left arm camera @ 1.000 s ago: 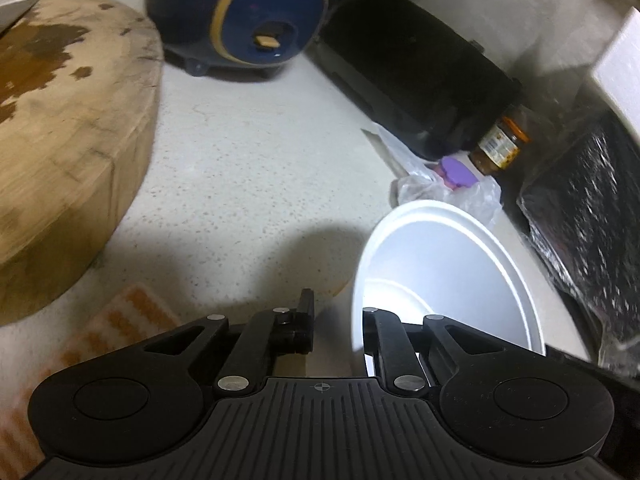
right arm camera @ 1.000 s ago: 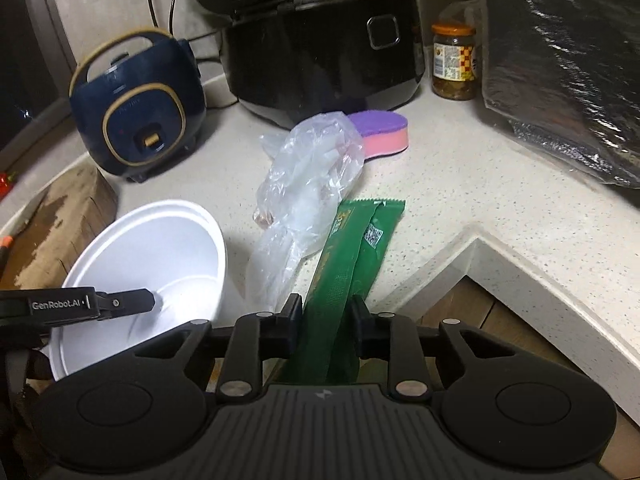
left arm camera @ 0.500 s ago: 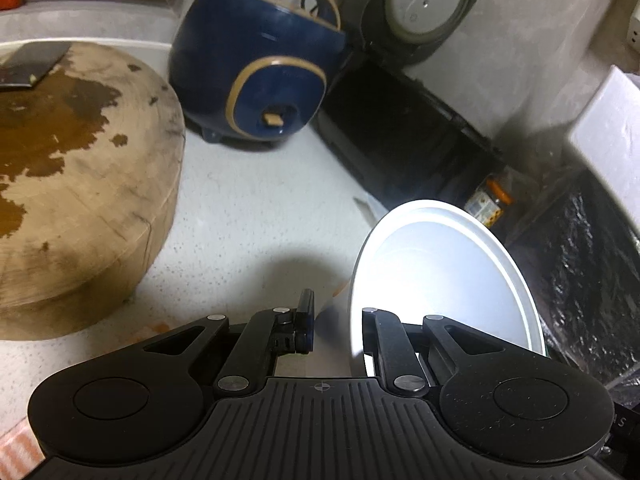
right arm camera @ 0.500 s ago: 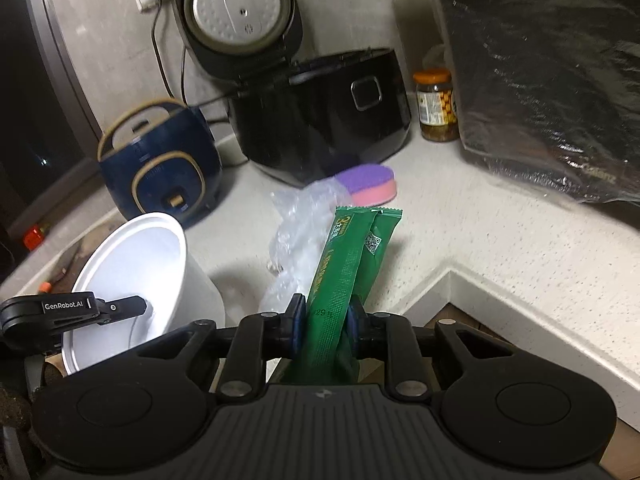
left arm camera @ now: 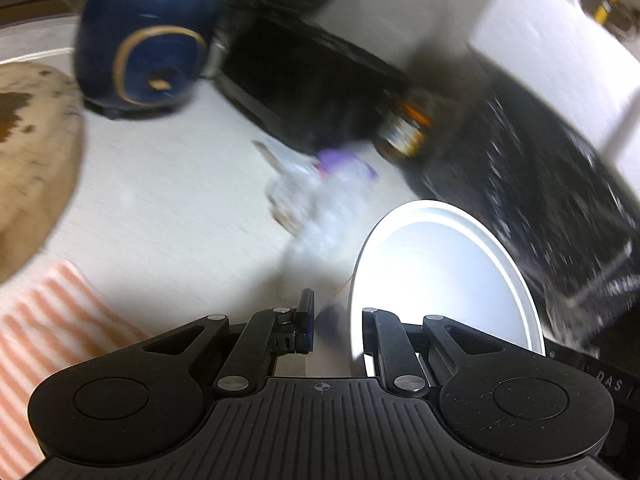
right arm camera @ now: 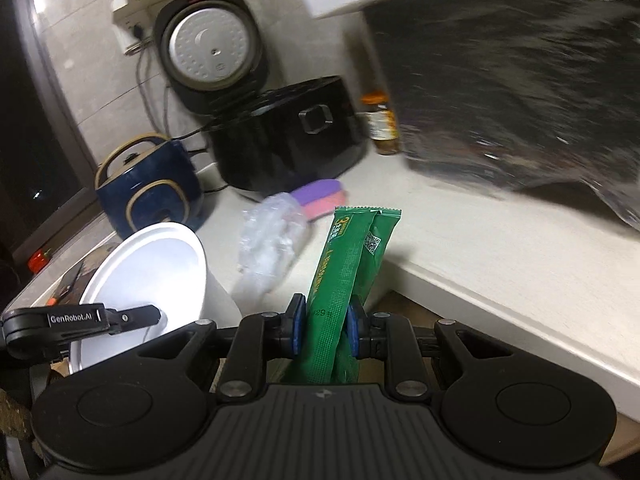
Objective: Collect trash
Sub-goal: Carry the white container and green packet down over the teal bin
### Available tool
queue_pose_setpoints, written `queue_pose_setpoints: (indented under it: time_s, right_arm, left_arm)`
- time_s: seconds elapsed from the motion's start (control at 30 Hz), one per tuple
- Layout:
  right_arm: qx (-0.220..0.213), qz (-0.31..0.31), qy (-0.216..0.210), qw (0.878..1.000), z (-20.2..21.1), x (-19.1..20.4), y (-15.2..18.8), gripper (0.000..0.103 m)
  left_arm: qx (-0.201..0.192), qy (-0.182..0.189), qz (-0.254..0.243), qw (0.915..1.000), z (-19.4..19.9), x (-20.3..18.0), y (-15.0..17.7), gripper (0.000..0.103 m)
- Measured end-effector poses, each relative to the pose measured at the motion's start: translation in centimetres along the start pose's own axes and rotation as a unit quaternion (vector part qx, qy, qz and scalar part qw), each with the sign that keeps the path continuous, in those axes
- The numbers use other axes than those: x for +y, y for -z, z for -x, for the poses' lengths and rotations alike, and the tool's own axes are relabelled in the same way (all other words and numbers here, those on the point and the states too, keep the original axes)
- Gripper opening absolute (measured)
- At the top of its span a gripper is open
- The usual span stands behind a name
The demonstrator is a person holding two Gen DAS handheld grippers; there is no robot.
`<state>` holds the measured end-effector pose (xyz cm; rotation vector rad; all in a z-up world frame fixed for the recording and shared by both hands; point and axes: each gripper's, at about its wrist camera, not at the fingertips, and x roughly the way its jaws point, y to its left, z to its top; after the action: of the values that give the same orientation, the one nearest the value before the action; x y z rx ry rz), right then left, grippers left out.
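Observation:
My left gripper (left arm camera: 334, 320) is shut on the rim of a white disposable bowl (left arm camera: 440, 276) and holds it tilted above the counter; the bowl (right arm camera: 148, 272) and the left gripper (right arm camera: 156, 314) also show in the right wrist view. My right gripper (right arm camera: 323, 330) is shut on a green snack wrapper (right arm camera: 348, 276), held upright off the counter. A crumpled clear plastic bag (right arm camera: 272, 240) lies on the white counter (right arm camera: 460, 236) in front of both grippers; it also shows blurred in the left wrist view (left arm camera: 320, 208).
A purple-and-pink sponge (right arm camera: 320, 198), an open black rice cooker (right arm camera: 280, 140), a blue cooker (right arm camera: 148, 188) and a jar (right arm camera: 382, 124) stand behind. A black foil-wrapped block (right arm camera: 520, 100) is at right. A round wooden board (left arm camera: 28, 160) and a striped cloth (left arm camera: 48, 328) lie left.
Both grippers have lifted and swung with their loads; the views are blurred by motion. The left wrist view has turned right, so the plastic bag is in sight again beside the bowl.

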<state>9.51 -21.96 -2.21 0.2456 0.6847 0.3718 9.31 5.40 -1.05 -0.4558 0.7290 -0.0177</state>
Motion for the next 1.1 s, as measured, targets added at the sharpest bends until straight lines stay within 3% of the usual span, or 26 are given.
queue_pose_setpoints:
  time_s: [0.17, 0.33, 0.63, 0.73, 0.9, 1.07, 1.1]
  right_arm:
    - [0.0, -0.039, 0.017, 0.999, 2.3, -3.5, 1.9, 0.021]
    - [0.011, -0.062, 0.032, 0.997, 4.5, -6.2, 4.4, 0.021]
    - [0.046, -0.103, 0.055, 0.992, 6.8, -12.1, 9.6, 0.019]
    - [0.083, -0.122, 0.065, 0.987, 6.1, -13.6, 12.1, 0.019]
    - [0.137, -0.127, 0.08, 0.979, 4.7, -14.6, 15.6, 0.019]
    - [0.185, -0.125, 0.092, 0.97, 2.9, -15.2, 19.1, 0.019]
    - [0.193, -0.122, 0.094, 0.969, 2.6, -15.2, 19.6, 0.019]
  left_arm:
    - [0.039, 0.012, -0.044, 0.9982, -1.6, -3.5, 2.4, 0.014]
    - [0.089, 0.0, -0.082, 0.9927, -3.6, -5.7, 6.1, 0.014]
    - [0.207, -0.055, -0.144, 0.966, -9.4, -6.8, 15.4, 0.014]
    - [0.256, -0.069, -0.119, 0.9569, -13.1, -5.6, 19.0, 0.014]
    - [0.278, -0.109, -0.089, 0.9501, -19.5, -3.2, 24.7, 0.014]
    - [0.251, -0.113, -0.005, 0.9613, -26.2, 0.1, 27.9, 0.016]
    - [0.252, -0.116, 0.005, 0.9608, -27.8, 0.8, 28.4, 0.02]
